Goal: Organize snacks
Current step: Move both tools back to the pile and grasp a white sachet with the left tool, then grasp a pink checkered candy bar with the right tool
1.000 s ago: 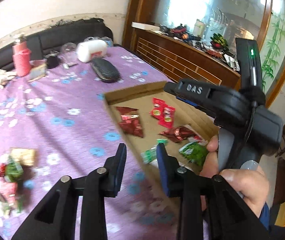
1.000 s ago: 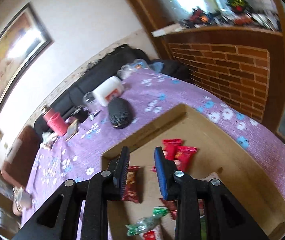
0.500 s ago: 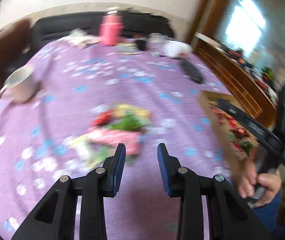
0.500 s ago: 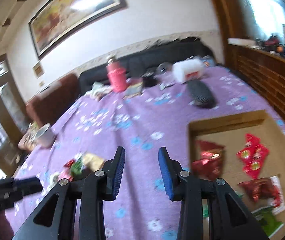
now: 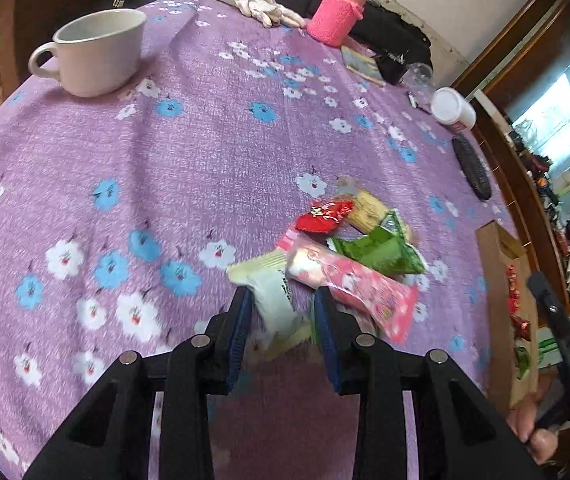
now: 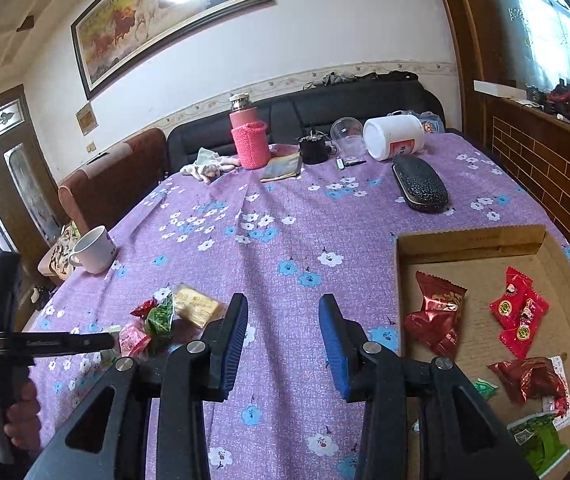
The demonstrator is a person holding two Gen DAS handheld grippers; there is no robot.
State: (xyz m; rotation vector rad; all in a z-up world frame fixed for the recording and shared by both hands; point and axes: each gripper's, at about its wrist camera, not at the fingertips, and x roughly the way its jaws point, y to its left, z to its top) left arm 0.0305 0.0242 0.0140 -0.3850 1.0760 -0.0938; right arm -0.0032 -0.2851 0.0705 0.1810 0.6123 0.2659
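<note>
A pile of snack packets lies on the purple flowered tablecloth (image 5: 205,160): a pale green packet (image 5: 275,304), a pink packet (image 5: 357,284), a green packet (image 5: 381,252), a red one (image 5: 323,216) and a yellow one (image 5: 369,208). My left gripper (image 5: 283,320) is open with the pale green packet between its jaws. My right gripper (image 6: 283,328) is open and empty above the cloth, left of the cardboard box (image 6: 469,240), which holds red (image 6: 437,316) and green (image 6: 537,436) packets. The pile also shows in the right wrist view (image 6: 157,320).
A white mug (image 5: 97,52), a pink bottle (image 5: 337,12), white gloves (image 5: 261,4), a white jar (image 5: 453,110) and a black case (image 5: 473,168) stand around the table. A black sofa (image 6: 325,112) lies behind it; a wooden cabinet (image 6: 545,152) is at the right.
My left gripper swung from the box to the snack pile and now straddles the pale green packet. My right gripper lifted away from the box and turned left over the cloth.
</note>
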